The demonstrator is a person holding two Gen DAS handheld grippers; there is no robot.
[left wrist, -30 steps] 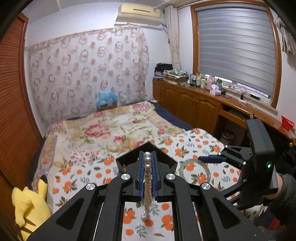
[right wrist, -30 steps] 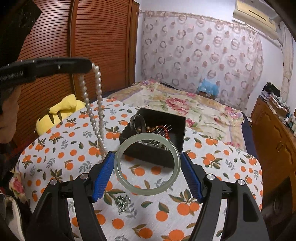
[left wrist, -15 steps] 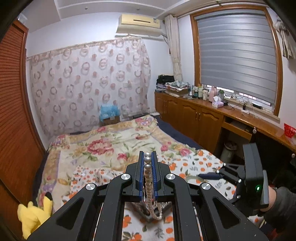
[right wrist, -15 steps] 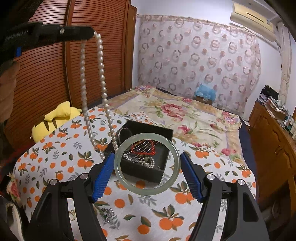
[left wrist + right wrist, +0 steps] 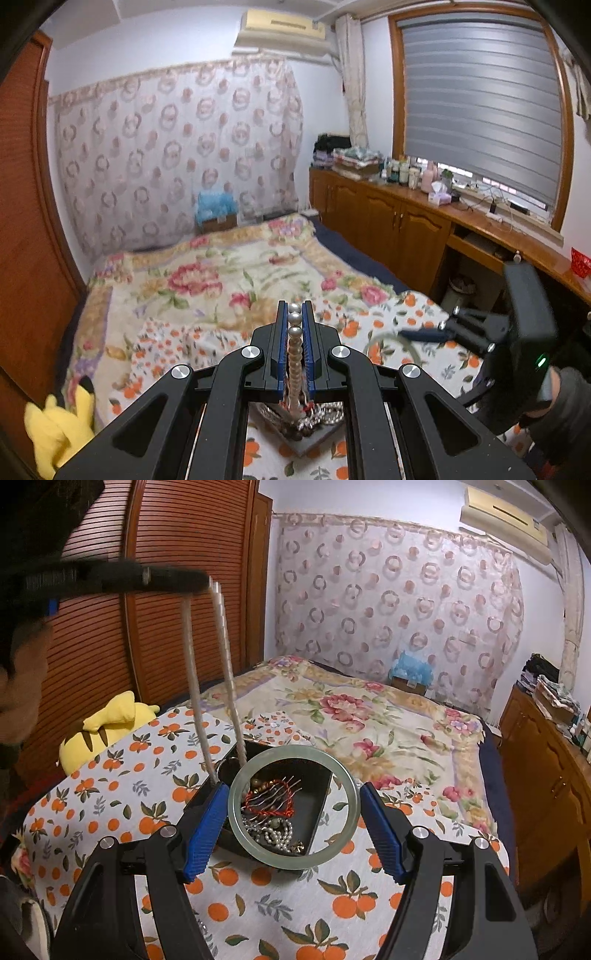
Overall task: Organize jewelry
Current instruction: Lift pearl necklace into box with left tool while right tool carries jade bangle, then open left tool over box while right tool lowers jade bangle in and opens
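Left gripper (image 5: 294, 334): jaws clamped on a pearl necklace (image 5: 294, 354); strand hangs in a doubled loop down into the black jewelry box (image 5: 317, 794). Right gripper (image 5: 293, 806): jaws spread wide, blue pads pressed on the outer edge of a pale green jade bangle (image 5: 347, 812), held upright above the box. Box sits on an orange-print cloth (image 5: 258, 904) over a floral bedspread (image 5: 369, 716); inside lie a red cord bracelet (image 5: 271, 799) and beaded chains (image 5: 273, 830). Yellow plush toy (image 5: 107, 723) at the bed's edge.
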